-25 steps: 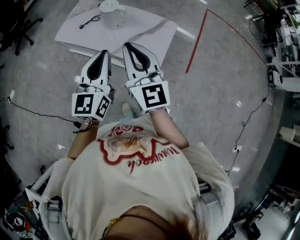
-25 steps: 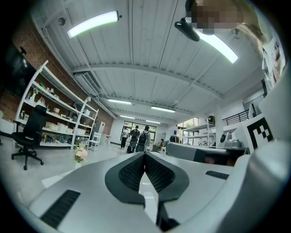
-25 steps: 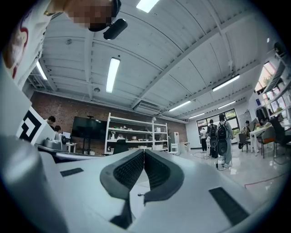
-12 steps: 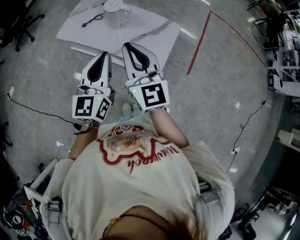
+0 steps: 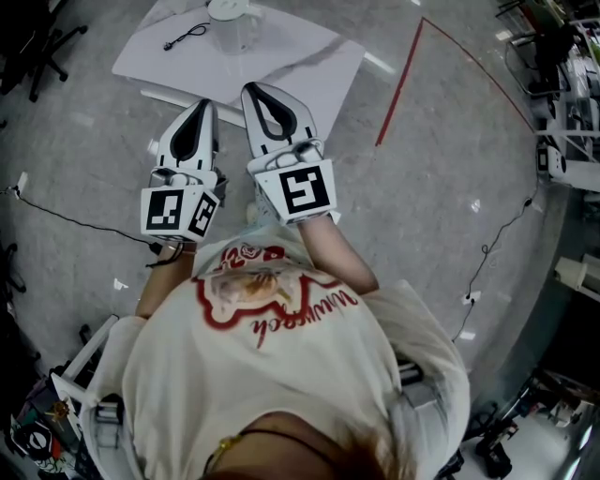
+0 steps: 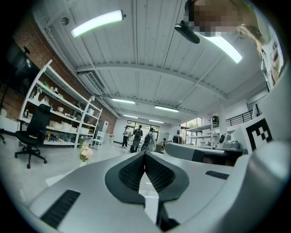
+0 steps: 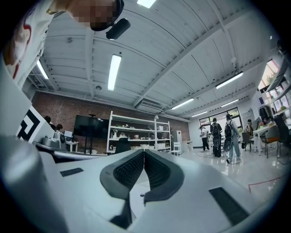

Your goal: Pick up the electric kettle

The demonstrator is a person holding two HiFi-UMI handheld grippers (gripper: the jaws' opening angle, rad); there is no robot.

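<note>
Seen from the head view, we take the scene from its largest element to its smallest. The grey polished floor (image 5: pixel 450 187) fills the frame, crossed at upper right by a thin red line (image 5: pixel 398 80). Below it stands the person, in a cream shirt (image 5: pixel 281 375) with a red printed motif, both forearms extended forward. At top left lies the white surface (image 5: pixel 291 66), a flat slab set at an angle to the frame. In front of the person we find the left gripper (image 5: pixel 202 103) and the right gripper (image 5: pixel 253 89), side by side and near each other, each carrying its marker cube at the rear; their tips reach the near edge of the surface. In the left gripper view the fingers (image 6: pixel 132 170) meet along a closed seam with nothing between them, and in the right gripper view the fingers (image 7: pixel 157 170) are likewise pressed together and empty. The electric kettle (image 5: pixel 232 21), pale and upright, stands on the far part of the surface at the top edge of the frame, apart from both grippers. Just to its left a short black cord (image 5: pixel 181 38) lies on the surface.
</note>
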